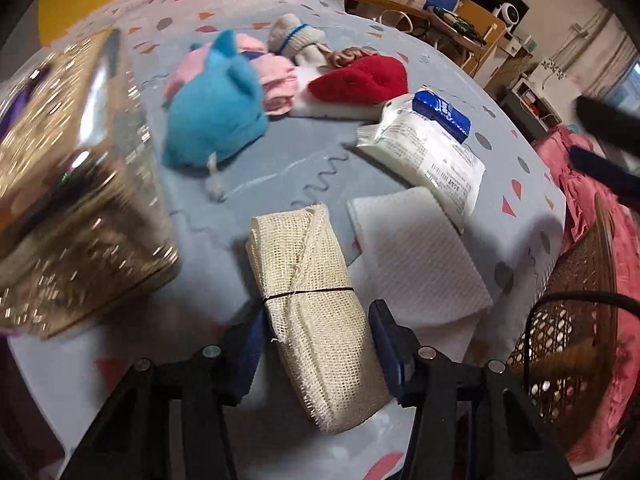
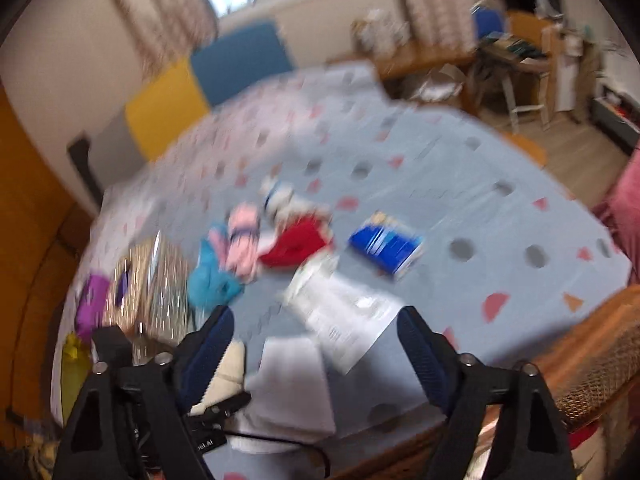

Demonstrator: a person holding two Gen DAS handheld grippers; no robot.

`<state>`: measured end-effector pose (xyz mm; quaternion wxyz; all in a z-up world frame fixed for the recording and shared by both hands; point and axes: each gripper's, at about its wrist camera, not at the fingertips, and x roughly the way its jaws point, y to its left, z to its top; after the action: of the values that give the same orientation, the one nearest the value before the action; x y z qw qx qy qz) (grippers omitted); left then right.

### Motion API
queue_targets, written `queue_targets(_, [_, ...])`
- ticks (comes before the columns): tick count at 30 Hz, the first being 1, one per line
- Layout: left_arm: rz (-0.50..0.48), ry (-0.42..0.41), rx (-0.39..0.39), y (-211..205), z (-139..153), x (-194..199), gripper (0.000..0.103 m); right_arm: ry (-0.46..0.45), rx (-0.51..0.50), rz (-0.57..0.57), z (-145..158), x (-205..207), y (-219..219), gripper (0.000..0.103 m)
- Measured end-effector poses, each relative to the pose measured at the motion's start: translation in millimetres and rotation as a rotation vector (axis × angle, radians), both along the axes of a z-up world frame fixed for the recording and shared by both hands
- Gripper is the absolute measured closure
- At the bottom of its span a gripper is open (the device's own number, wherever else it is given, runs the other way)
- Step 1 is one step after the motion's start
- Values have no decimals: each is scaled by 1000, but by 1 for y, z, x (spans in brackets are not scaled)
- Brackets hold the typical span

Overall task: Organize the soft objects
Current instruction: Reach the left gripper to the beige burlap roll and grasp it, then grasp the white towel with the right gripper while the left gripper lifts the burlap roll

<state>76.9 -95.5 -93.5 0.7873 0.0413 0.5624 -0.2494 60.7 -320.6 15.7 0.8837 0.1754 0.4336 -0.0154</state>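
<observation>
Cream open-weave gauze, rolled and bound by a thin black band (image 1: 308, 291), sits between the blue pads of the left tongs (image 1: 316, 344); this gauze roll (image 1: 316, 280) fills the gap, though whether the pads press on it cannot be told. It lies on the pale blue tabletop (image 1: 280, 168), printed with grey dots and pink triangles. Just beside it on the right is a folded white cloth (image 1: 416, 256), with a white wipes packet (image 1: 428, 156) beyond that. Farther back sit a blue plush toy (image 1: 216, 116), pink socks (image 1: 276, 84) and a red plush (image 1: 360, 80). A glittery gold box (image 1: 76, 184) stands at left. The right tongs (image 2: 316, 344) hover with jaws apart above the white cloth, gripping nothing; that view is blurred.
</observation>
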Motion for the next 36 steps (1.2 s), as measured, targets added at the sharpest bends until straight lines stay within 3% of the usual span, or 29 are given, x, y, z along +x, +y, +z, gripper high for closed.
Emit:
queue_targets(6, [-9, -17, 10, 11, 3, -4, 50, 259, 17, 195, -37, 45, 45, 27])
queue_targets(11, [-14, -23, -3, 26, 4, -15, 51, 467, -34, 221, -77, 68, 65, 27])
queue_targets(18, [1, -11, -66, 45, 5, -20, 50, 649, -94, 266, -125, 86, 100, 27])
queue_targets(21, [-9, -16, -67, 52, 7, -24, 49, 659, -164, 291, -135, 83, 119, 26])
queue_targets(23, [-12, -22, -68, 55, 8, -27, 49, 649, -200, 323, -135, 77, 130, 34])
queue_targets(24, [-14, -24, -69, 57, 8, -28, 49, 636, -219, 342, -133, 74, 134, 50])
queue_targets(25, [-15, -26, -70, 58, 8, -29, 49, 618, -234, 368, -131, 71, 139, 77])
queue_targets(26, [-15, -28, -70, 55, 7, -27, 49, 598, -241, 383, -128, 67, 143, 90])
queue_targets(27, [-16, -30, -69, 54, 7, -27, 49, 588, -259, 378, -126, 66, 144, 94])
queue_targets(28, [-19, -35, -67, 54, 6, -28, 49, 562, -302, 370, -124, 64, 146, 95])
queue_targets(33, [-41, -80, -25, 42, 1, -30, 49, 423, -283, 230, -97, 72, 125, 95])
queue_targets(36, [-45, -114, 9, 37, 0, -34, 49, 419, -225, 175, -103, 77, 118, 95])
